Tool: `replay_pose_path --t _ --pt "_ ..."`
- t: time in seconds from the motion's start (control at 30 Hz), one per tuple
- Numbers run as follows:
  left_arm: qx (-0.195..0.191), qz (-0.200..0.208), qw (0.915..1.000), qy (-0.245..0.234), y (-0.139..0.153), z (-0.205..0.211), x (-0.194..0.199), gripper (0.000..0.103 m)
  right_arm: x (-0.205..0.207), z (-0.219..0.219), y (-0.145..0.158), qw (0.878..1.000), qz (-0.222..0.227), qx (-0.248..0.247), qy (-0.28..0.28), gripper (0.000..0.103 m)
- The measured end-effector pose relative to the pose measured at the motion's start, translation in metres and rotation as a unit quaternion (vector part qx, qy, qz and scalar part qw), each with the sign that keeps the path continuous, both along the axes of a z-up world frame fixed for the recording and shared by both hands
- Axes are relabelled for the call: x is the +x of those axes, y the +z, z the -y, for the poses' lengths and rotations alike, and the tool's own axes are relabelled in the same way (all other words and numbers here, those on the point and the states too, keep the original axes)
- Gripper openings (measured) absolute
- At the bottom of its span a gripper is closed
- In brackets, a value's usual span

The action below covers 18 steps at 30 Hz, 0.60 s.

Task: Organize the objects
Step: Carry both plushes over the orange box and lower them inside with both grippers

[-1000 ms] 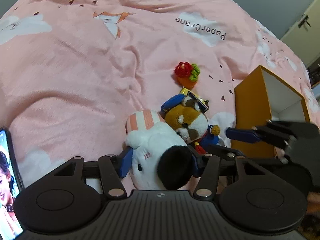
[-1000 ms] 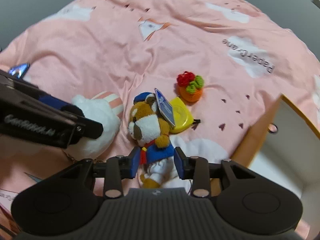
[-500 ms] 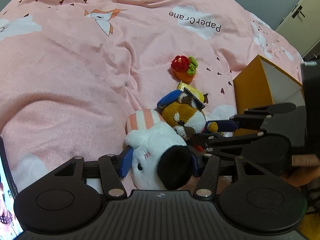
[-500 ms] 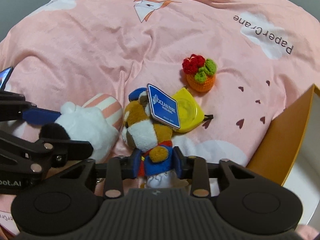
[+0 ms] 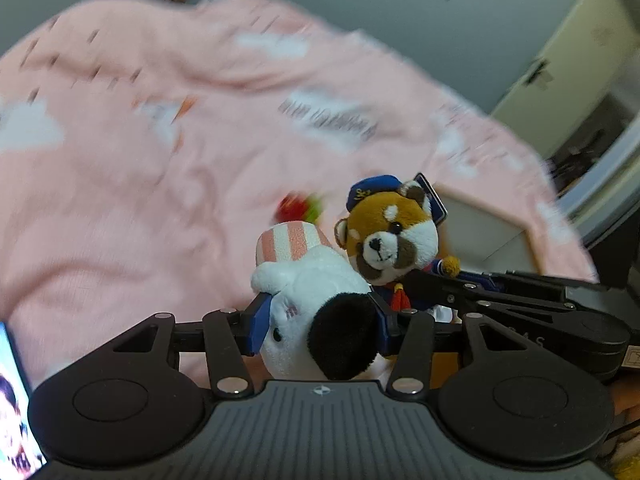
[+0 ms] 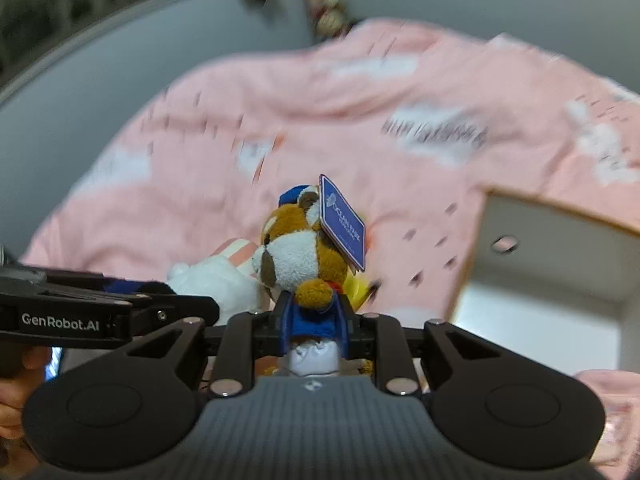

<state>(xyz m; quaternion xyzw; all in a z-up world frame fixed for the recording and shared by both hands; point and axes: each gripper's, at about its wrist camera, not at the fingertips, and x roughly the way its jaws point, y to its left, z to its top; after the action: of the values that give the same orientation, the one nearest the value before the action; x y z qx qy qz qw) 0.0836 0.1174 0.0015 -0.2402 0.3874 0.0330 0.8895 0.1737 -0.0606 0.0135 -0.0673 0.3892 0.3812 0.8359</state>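
Observation:
My left gripper [image 5: 320,320] holds a white plush [image 5: 312,280] with a black ear and a pink striped hat. Its jaws are closing and both pads press into the toy's head. My right gripper [image 6: 314,320] grips a red panda plush [image 6: 296,252] by its blue-clothed body, and these jaws are also closing. The panda wears a blue cap, and a blue paper tag [image 6: 342,224] hangs by its head. Both toys hang side by side, touching, above the pink bedspread [image 5: 120,160]. In the left wrist view the panda [image 5: 392,240] faces the camera.
An orange box [image 6: 560,280] with a white inside lies open on the bed to the right. A crocheted red and green pot [image 5: 298,208] and a yellow tape measure [image 6: 358,288] lie behind the toys. A phone [image 5: 12,400] shows at the left edge.
Both grippers have risen and tipped upward, lifting the two plush toys off the bedspread. The right jaws have narrowed onto the panda's body.

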Motion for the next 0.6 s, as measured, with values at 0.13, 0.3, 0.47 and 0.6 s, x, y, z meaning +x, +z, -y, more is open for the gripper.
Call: replay_pose_path --t 0.13,0.3,0.47,0.6 --pt "0.009 0.070 0.9964 -0.047 0.036 0.020 0.011 0.057 0.001 0.038 0.036 0.997 0.023 0.056 -0.047 0.023" --pt "0.019 0.105 0.9881 -0.111 0.061 0.057 0.044 0.057 0.020 0.086 0.055 0.992 0.018 0.079 -0.098 0.023" --pt "0.048 0.104 0.9802 -0.162 0.050 0.101 0.083 0.057 0.046 0.124 0.046 0.988 -0.021 0.067 -0.140 0.023" --pt "0.080 0.069 0.9770 -0.185 0.025 0.128 0.111 0.057 0.071 0.138 0.016 0.983 -0.078 0.053 -0.159 0.023"
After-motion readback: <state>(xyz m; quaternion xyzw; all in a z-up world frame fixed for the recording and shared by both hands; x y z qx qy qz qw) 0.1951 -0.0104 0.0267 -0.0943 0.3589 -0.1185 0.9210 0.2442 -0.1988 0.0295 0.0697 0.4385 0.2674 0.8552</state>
